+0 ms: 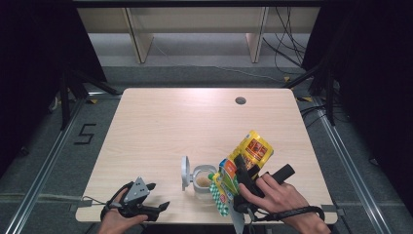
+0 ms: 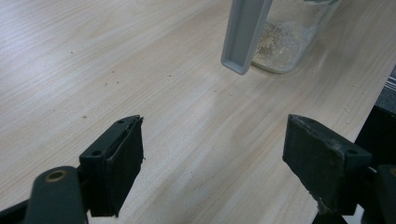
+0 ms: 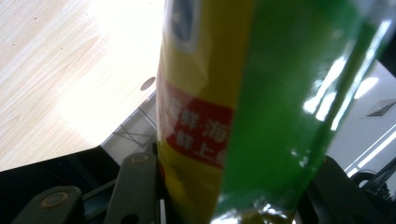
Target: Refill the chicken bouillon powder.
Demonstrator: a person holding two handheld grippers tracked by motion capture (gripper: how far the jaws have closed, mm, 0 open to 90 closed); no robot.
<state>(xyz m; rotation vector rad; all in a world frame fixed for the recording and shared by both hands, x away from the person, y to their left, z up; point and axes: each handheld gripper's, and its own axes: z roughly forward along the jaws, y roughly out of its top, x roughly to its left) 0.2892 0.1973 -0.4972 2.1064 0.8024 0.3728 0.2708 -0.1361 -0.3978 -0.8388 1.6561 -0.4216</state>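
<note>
Closest to my eye sit my two pairs of tongs at the near edge of the bench (image 1: 160, 122). My left tongs (image 1: 158, 208) rest low at the near left corner with the jaws spread wide and nothing between them; in the left gripper view they face the jar (image 2: 289, 39) across bare wood. My right tongs (image 1: 242, 168) are clamped on a yellow and green pouch (image 1: 246, 158), held tilted above the bench with its lower end over the open jar (image 1: 202, 181).

Judging by this, the pouring is under way but far from finished. What looks done: the jar's grey lid (image 1: 185, 171) is flipped open and stands up at its left side, the pouch is picked up and tipped, and a shallow layer of pale powder (image 2: 275, 42) lies in the bottom of the jar. What I reckon is left: filling further, setting the pouch down and closing the lid. Whether powder is falling right now I cannot tell.

Count: one jar, one lid, one pouch, two tongs. Loose crumbs dot the wood near the jar.
</note>
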